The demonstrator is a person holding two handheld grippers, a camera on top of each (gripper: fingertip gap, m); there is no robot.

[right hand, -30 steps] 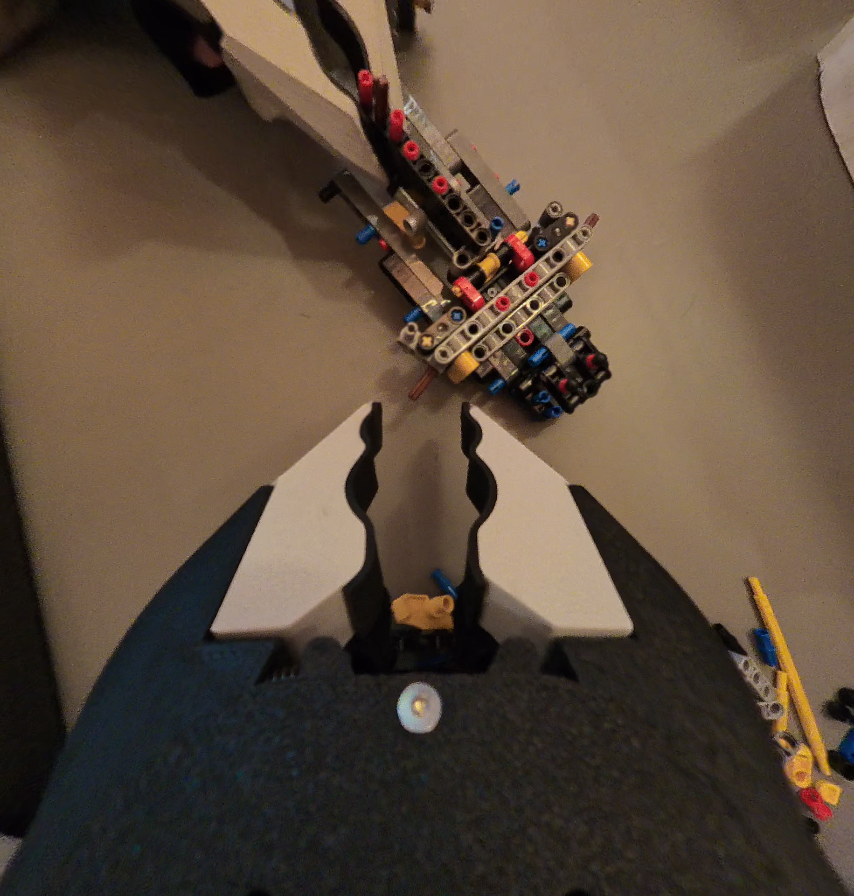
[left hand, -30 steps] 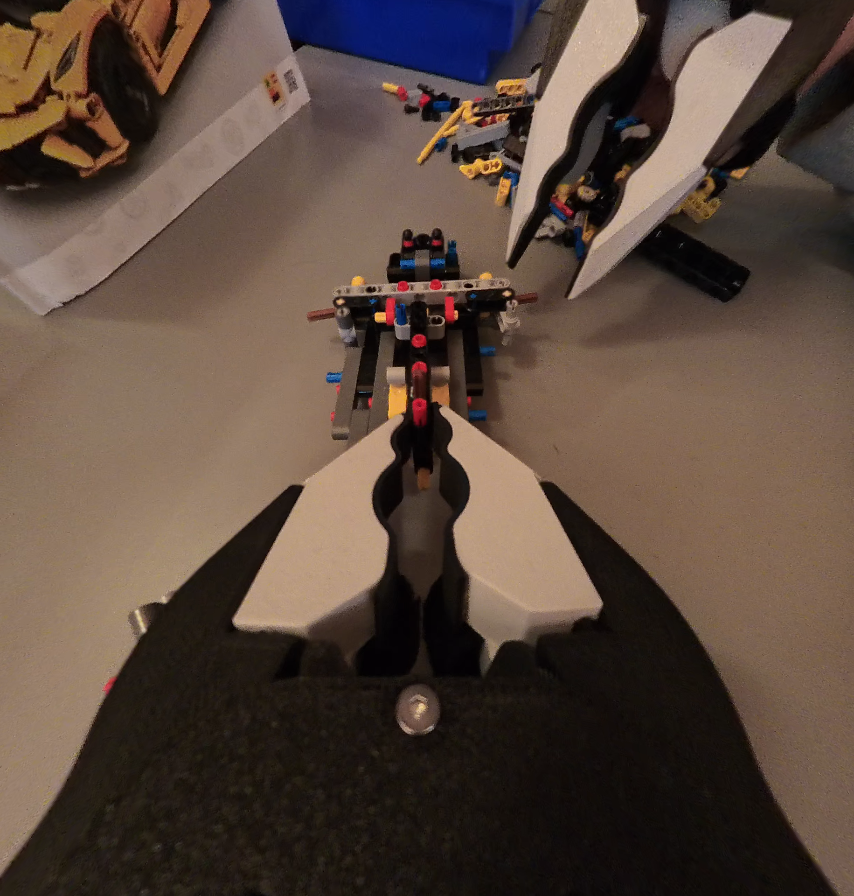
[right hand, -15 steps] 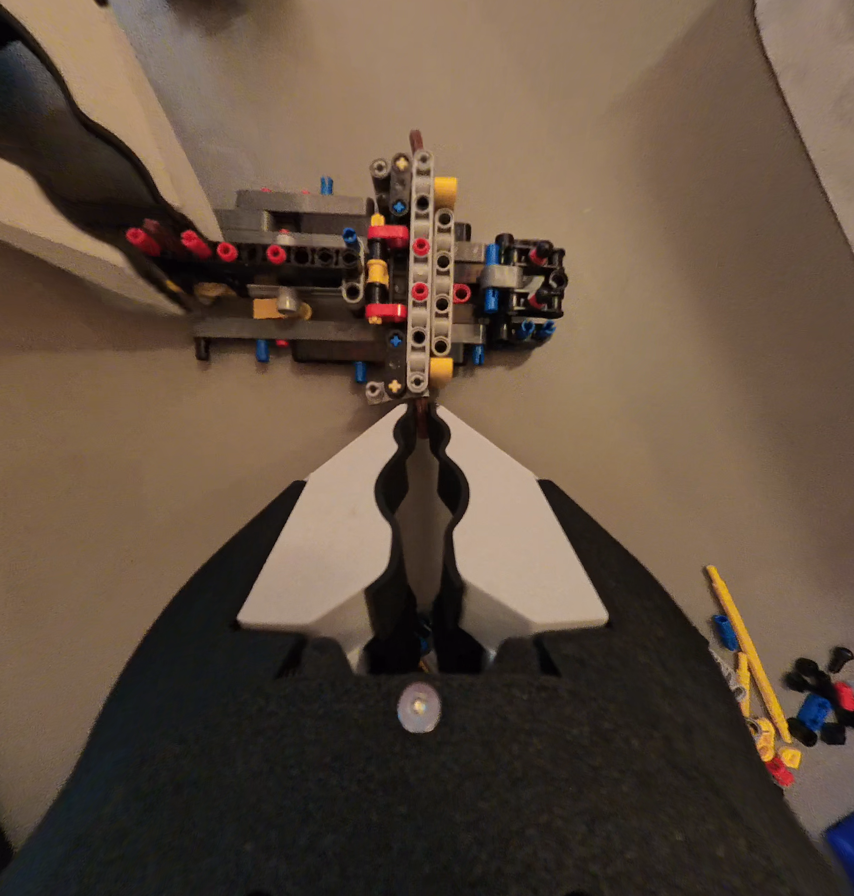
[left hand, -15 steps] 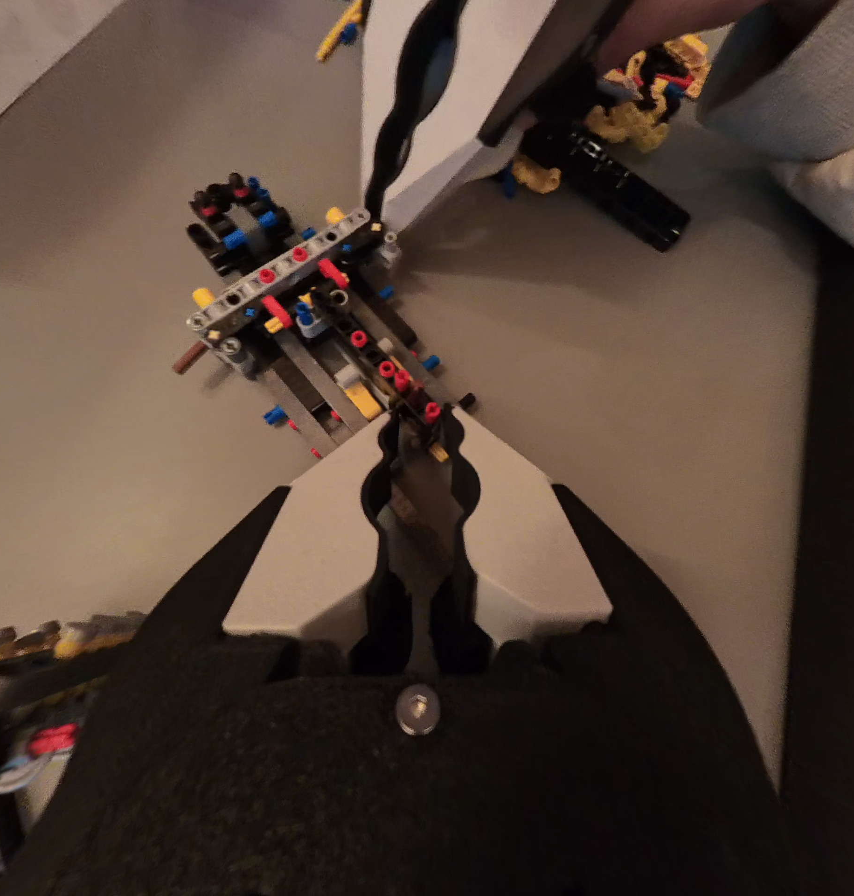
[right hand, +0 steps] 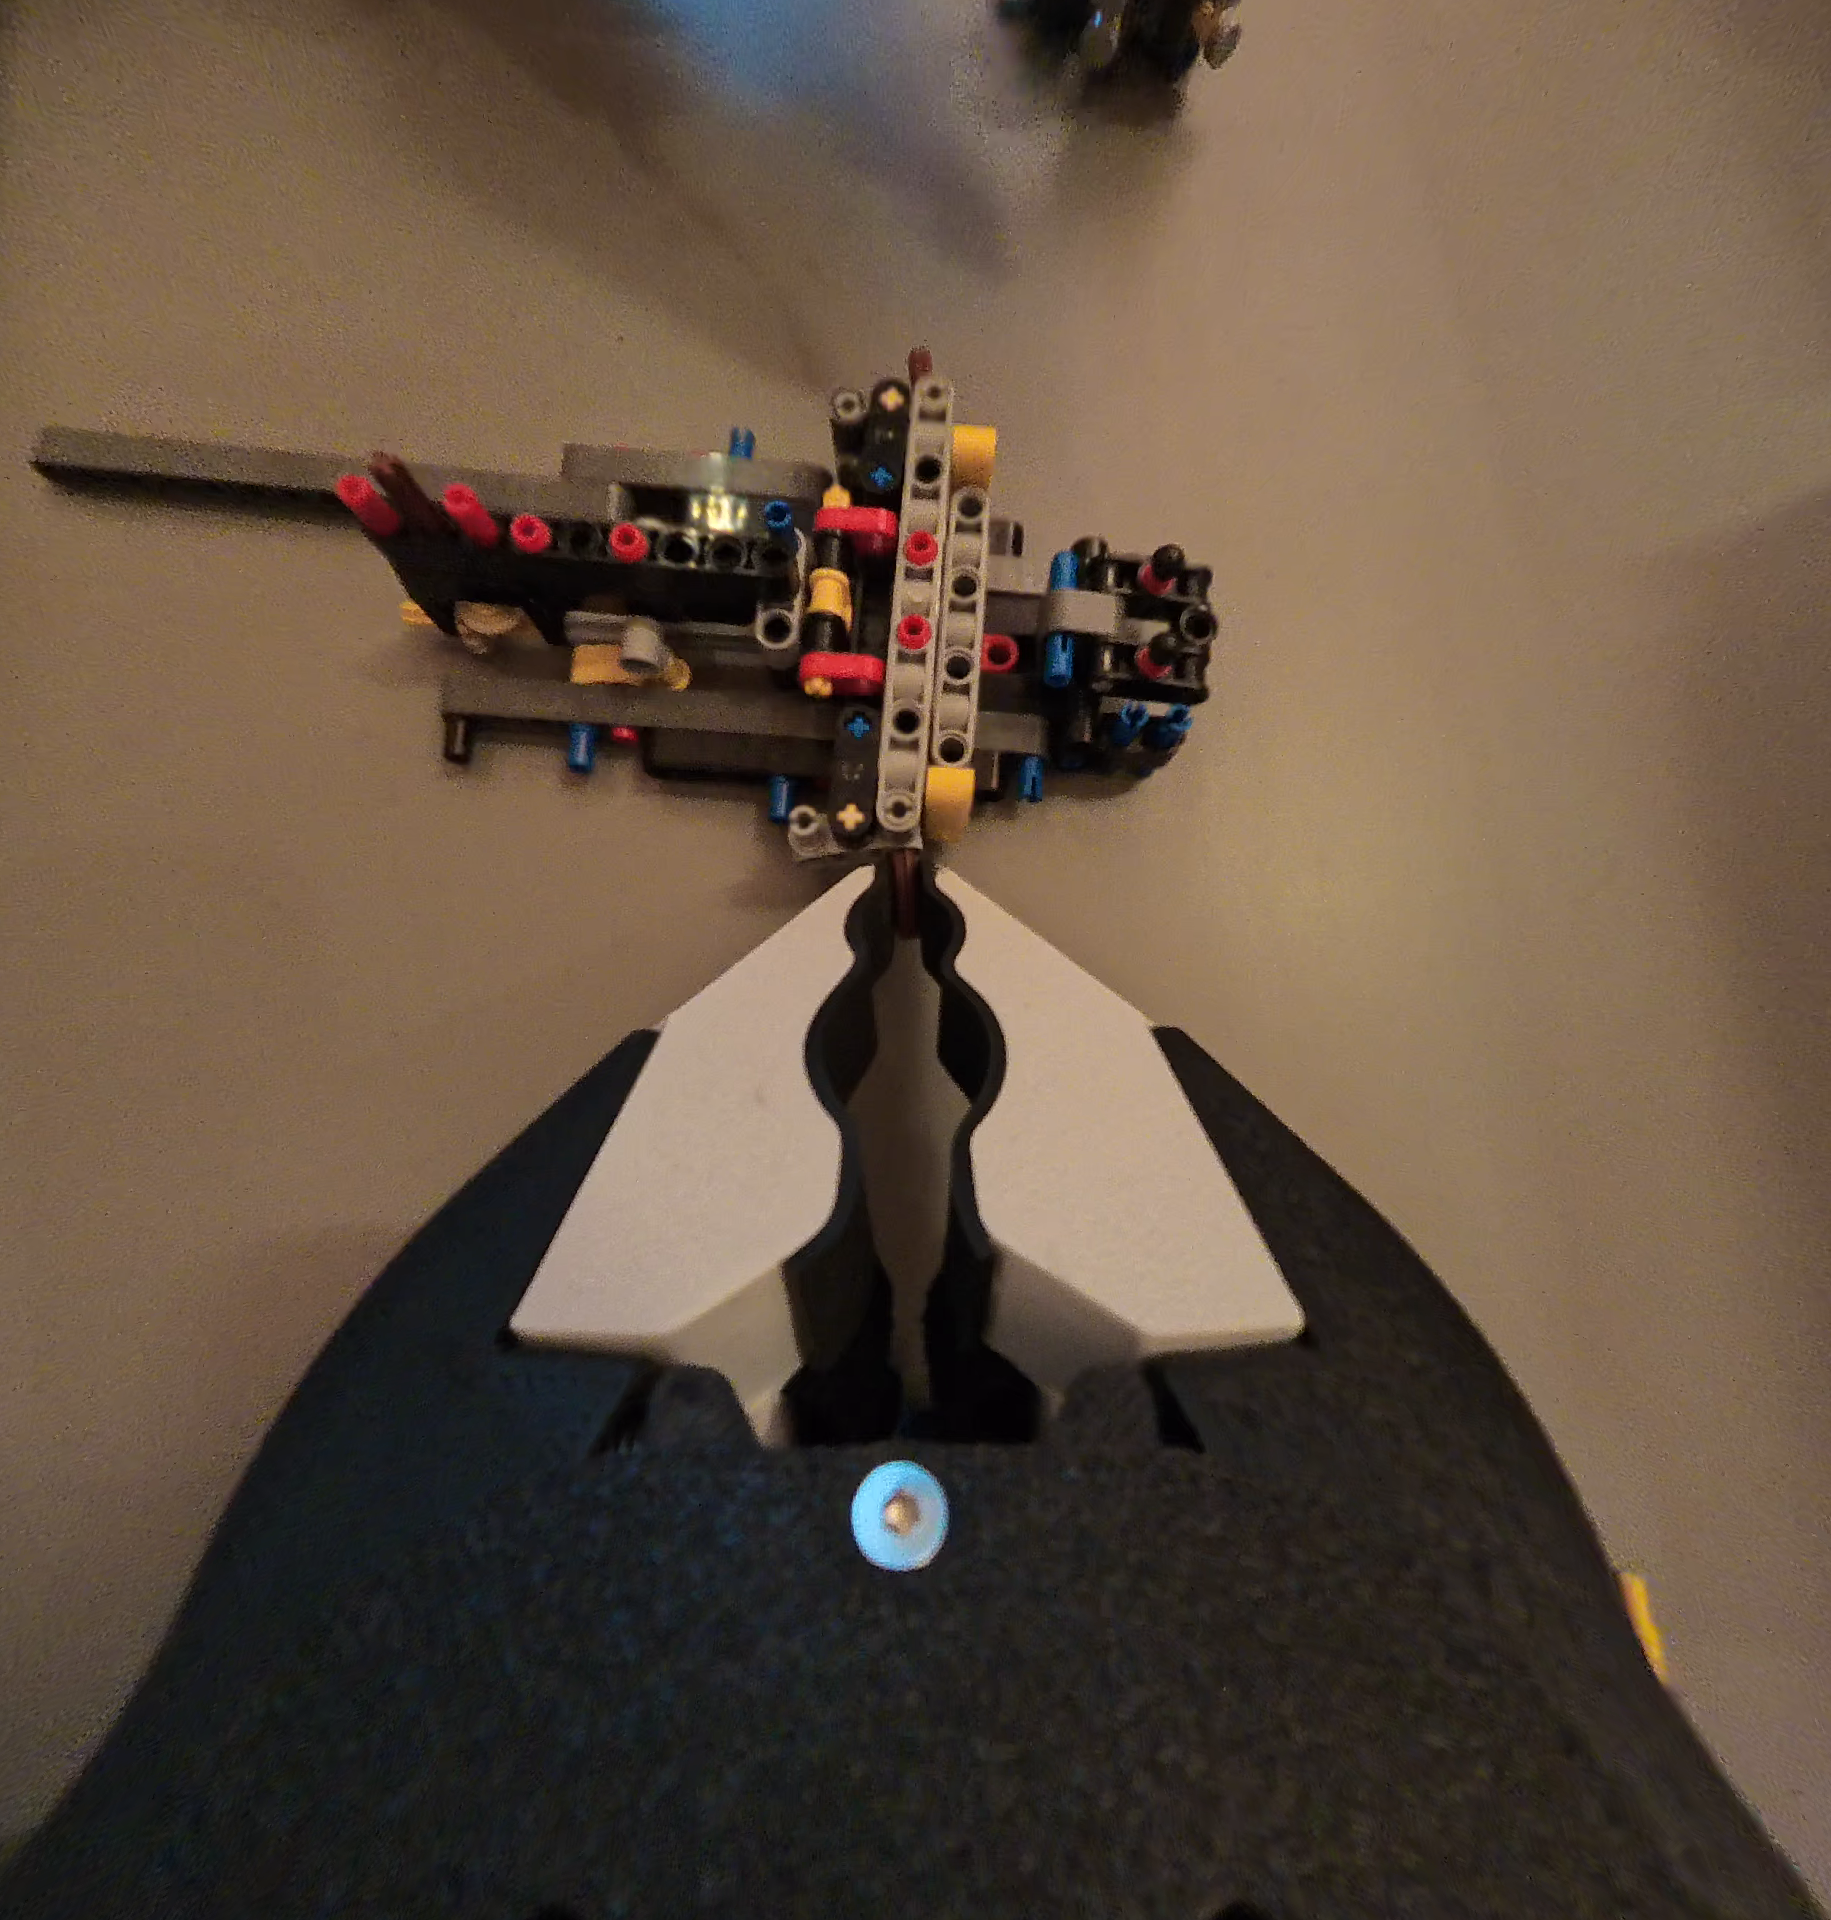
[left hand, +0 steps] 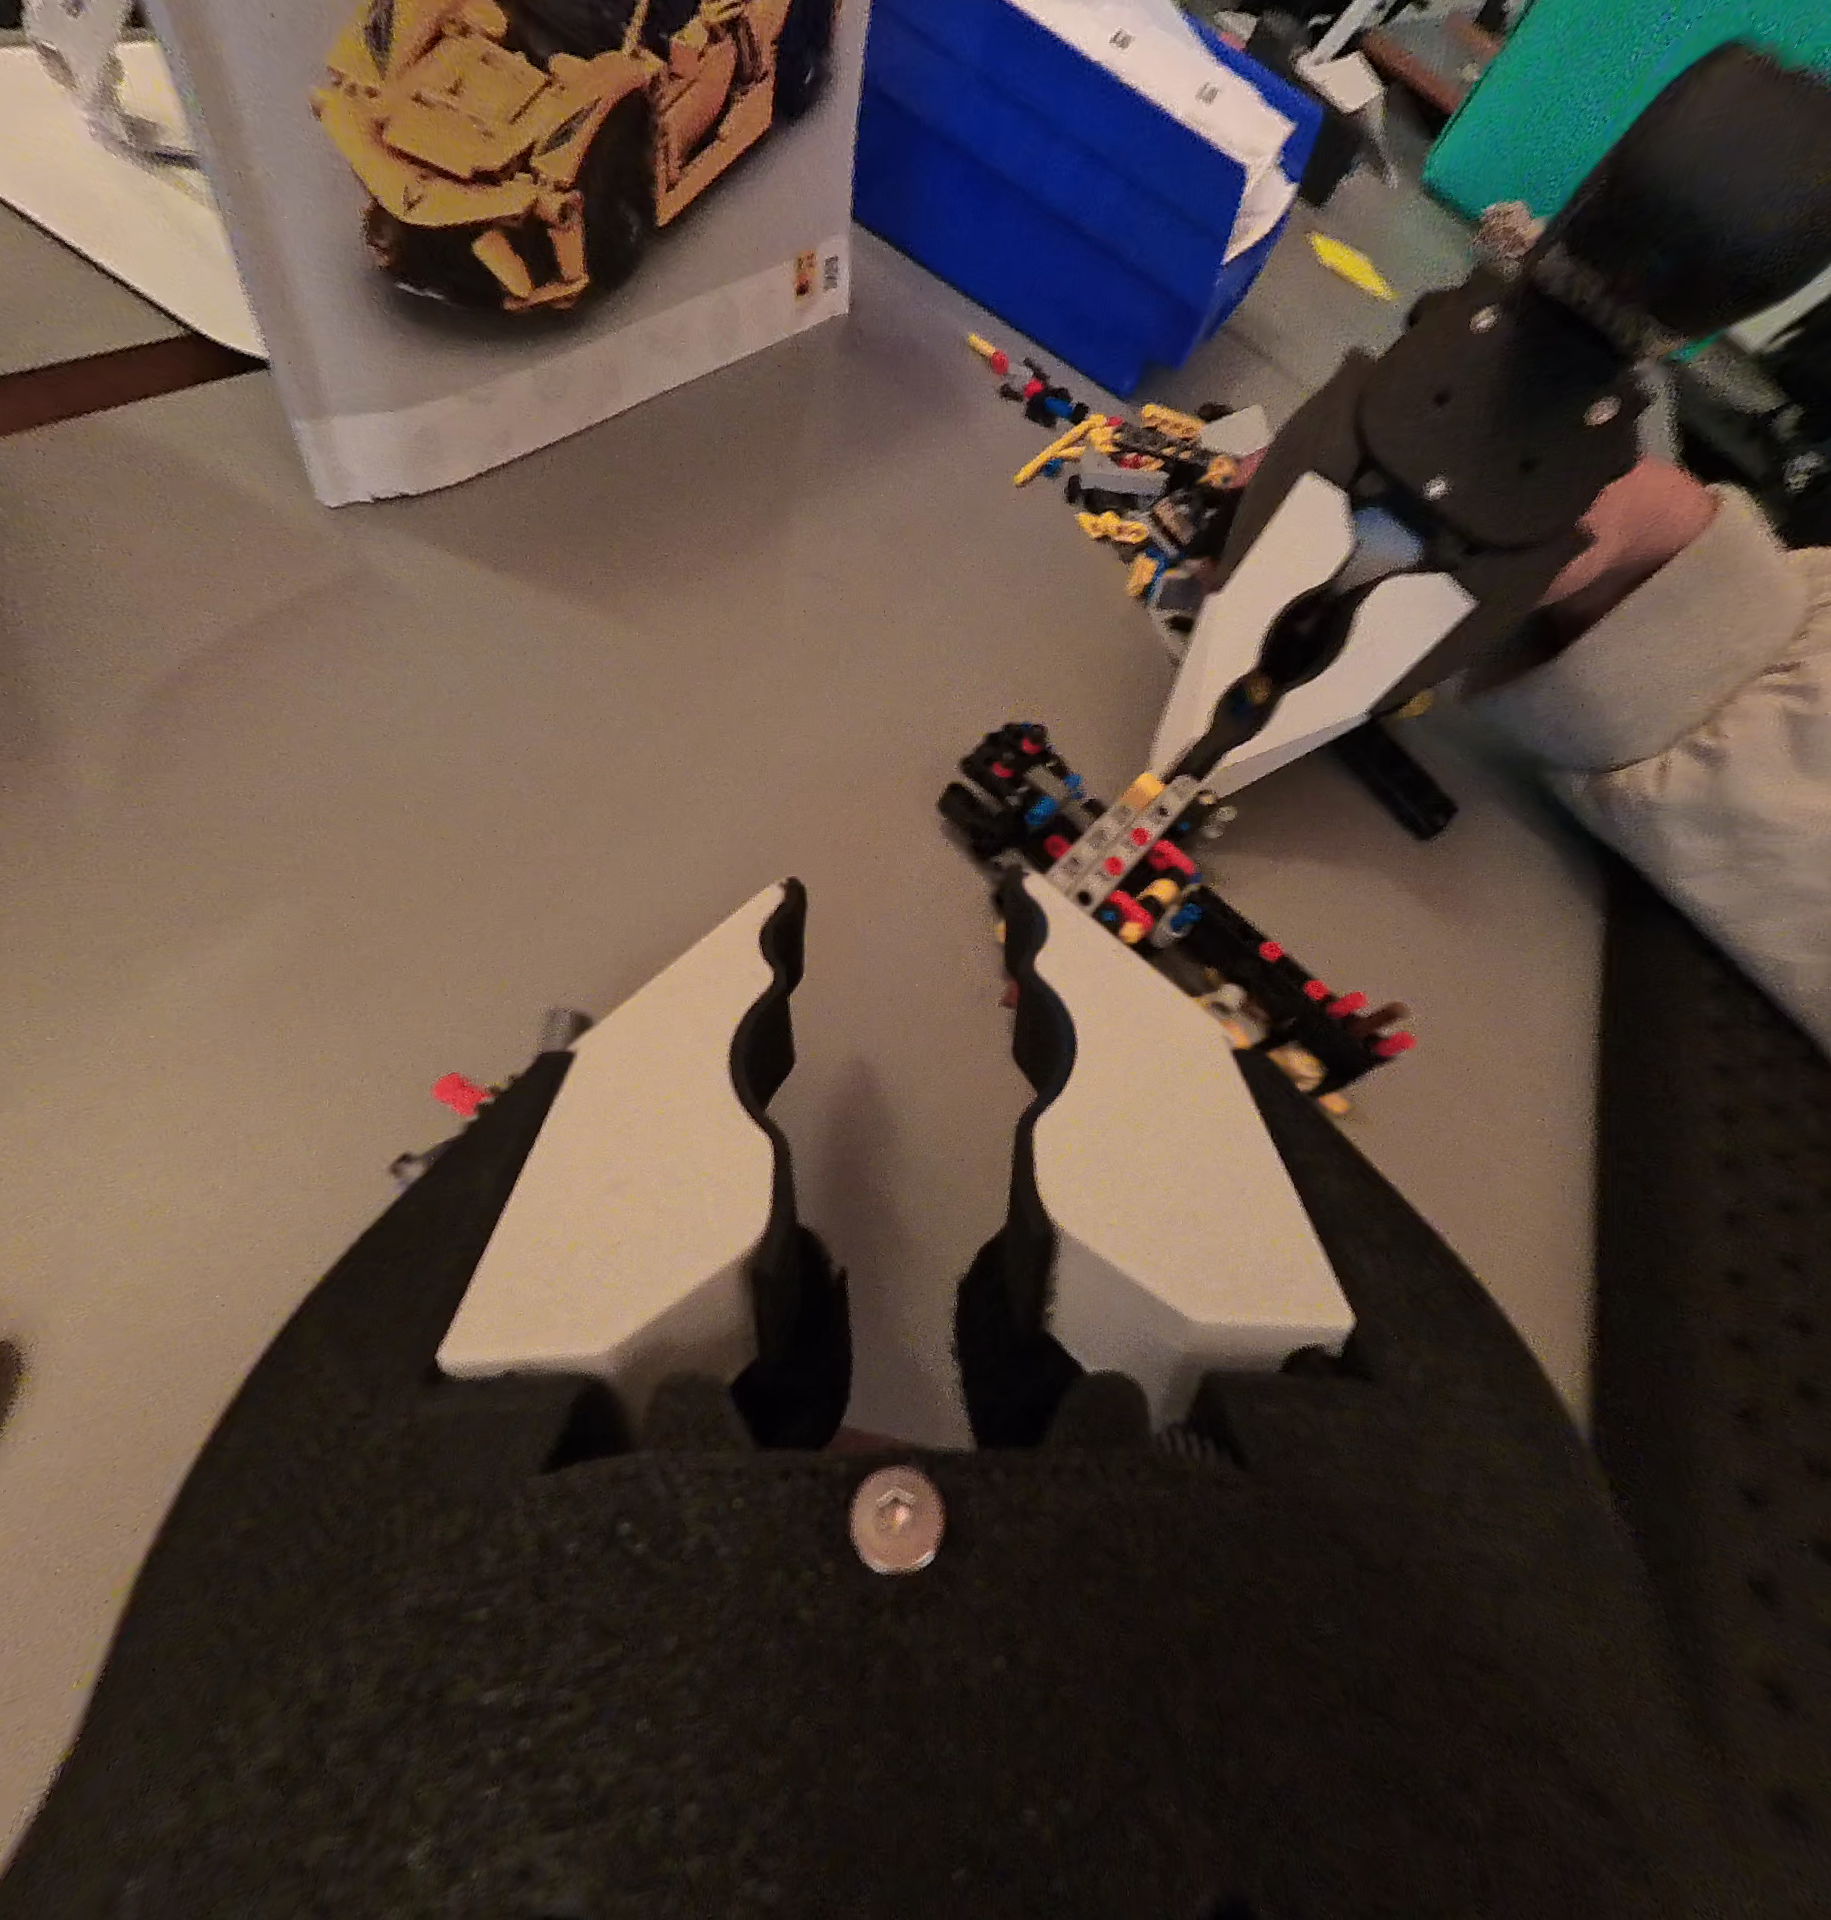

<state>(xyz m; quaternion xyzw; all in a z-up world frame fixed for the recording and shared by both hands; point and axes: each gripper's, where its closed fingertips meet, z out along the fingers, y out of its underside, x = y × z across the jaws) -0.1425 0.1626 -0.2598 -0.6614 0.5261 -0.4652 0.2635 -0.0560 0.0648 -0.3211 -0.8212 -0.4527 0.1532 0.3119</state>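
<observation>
the right gripper (right hand: pixel 898 883) has its fingers pressed together on a brown axle (right hand: pixel 903 891) that sticks out of the near side of the brick build (right hand: pixel 786 613). the build lies flat on the grey table (right hand: pixel 267 935), long side across the view, with red pins, blue pins and a pale grey beam (right hand: pixel 916 603) crossing it.

the left gripper (left hand: pixel 903 899) is spread wide and holds nothing; it hangs over bare table just left of the build (left hand: pixel 1150 883), its right finger (left hand: pixel 1150 1091) covering part of it. beyond lie a pile of loose parts (left hand: pixel 1129 468), a blue bin (left hand: pixel 1046 177) and a box (left hand: pixel 516 239) showing a yellow car. a pale sleeve (left hand: pixel 1721 707) shows behind the right gripper (left hand: pixel 1202 764).
</observation>
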